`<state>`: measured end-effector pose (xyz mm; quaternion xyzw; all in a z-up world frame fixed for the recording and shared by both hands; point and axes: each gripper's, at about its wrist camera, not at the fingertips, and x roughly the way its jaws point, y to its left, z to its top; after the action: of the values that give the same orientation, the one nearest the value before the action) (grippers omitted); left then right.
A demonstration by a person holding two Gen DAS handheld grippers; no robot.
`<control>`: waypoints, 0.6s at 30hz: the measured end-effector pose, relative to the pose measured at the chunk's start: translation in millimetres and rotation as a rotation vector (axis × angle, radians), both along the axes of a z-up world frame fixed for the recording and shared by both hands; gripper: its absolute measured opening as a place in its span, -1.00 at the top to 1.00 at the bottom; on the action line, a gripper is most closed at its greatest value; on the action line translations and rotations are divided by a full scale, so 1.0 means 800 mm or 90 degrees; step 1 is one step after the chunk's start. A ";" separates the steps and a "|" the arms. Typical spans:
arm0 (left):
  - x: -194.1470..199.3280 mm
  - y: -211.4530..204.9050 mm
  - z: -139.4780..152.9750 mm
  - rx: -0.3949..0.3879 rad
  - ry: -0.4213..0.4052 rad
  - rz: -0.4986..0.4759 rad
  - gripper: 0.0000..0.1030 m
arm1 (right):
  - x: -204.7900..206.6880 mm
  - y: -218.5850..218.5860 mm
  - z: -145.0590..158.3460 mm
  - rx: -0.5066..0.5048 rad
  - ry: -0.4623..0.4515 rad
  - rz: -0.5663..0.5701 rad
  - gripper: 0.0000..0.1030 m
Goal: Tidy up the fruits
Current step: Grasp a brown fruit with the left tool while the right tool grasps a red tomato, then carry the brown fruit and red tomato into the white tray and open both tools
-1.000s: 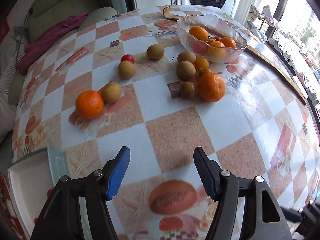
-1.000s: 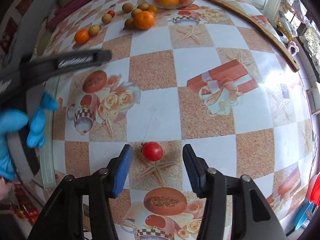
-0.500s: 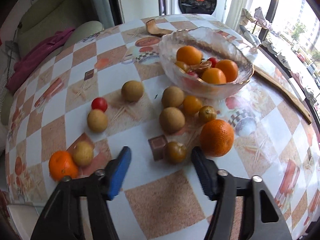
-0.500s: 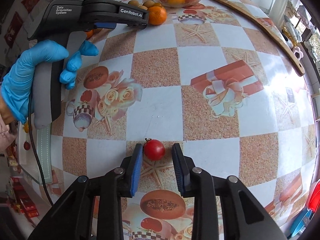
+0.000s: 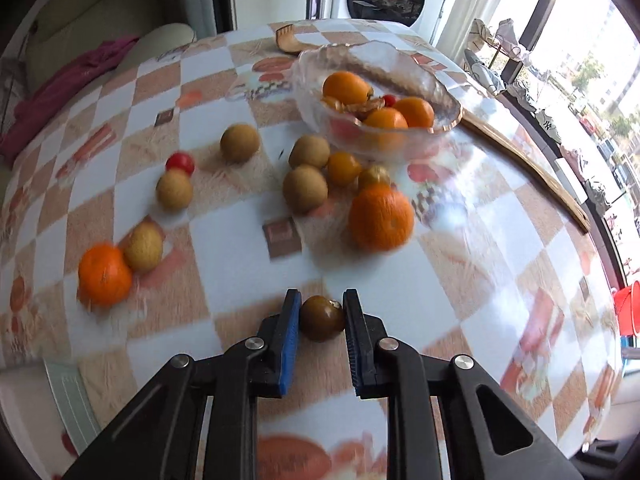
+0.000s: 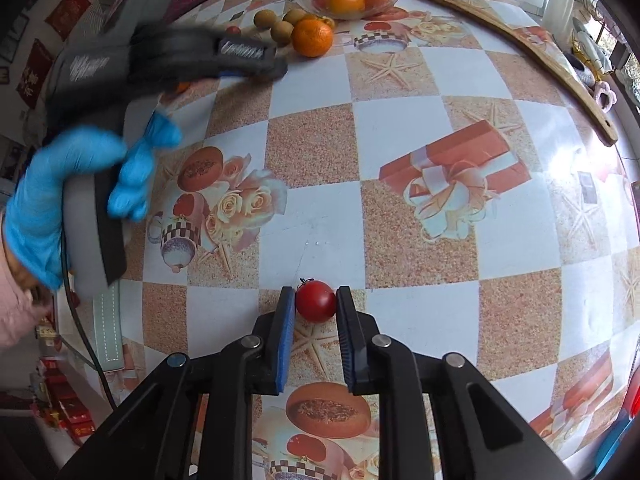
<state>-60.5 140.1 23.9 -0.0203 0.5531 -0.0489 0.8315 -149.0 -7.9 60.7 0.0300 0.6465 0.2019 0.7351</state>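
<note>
My left gripper (image 5: 322,312) is shut on a small dark brown fruit (image 5: 321,318), held above the table. Ahead lie a big orange (image 5: 381,217), a smaller orange (image 5: 104,273), several brown kiwi-like fruits (image 5: 305,189) and a red cherry tomato (image 5: 180,161). A glass bowl (image 5: 436,92) at the back holds oranges. My right gripper (image 6: 315,302) is shut on a red cherry tomato (image 6: 315,300) at the tabletop. The left gripper body (image 6: 176,56) and a blue-gloved hand show in the right wrist view.
The round table has a checkered printed cloth (image 6: 400,128). A wooden stick (image 6: 520,52) lies along the right edge. A pink cloth (image 5: 68,88) lies on a sofa at the back left. A red bucket (image 5: 628,308) stands off the right edge.
My left gripper closed on the small dark fruit and pulled back from the pile with it. My right gripper closed fully on the red cherry tomato.
</note>
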 end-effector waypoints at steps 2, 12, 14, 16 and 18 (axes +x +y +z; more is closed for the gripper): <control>-0.021 0.001 0.001 -0.006 0.008 0.005 0.56 | 0.002 -0.005 0.002 0.003 0.004 -0.009 0.57; -0.140 0.010 0.007 -0.047 0.055 0.046 0.56 | 0.000 -0.014 -0.004 -0.007 0.017 -0.006 0.57; -0.154 0.015 0.010 -0.056 0.060 0.059 0.56 | -0.007 -0.009 -0.004 -0.010 0.016 0.000 0.57; -0.165 0.020 0.013 -0.064 0.059 0.071 0.56 | -0.006 -0.003 -0.003 -0.011 0.017 0.004 0.57; -0.175 0.026 0.019 -0.070 0.054 0.084 0.56 | -0.006 0.002 -0.002 -0.011 0.020 0.007 0.57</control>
<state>-200.5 161.0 39.3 -0.1041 0.5817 -0.0231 0.8064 -153.7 -6.5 59.2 0.0231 0.6599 0.2001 0.7239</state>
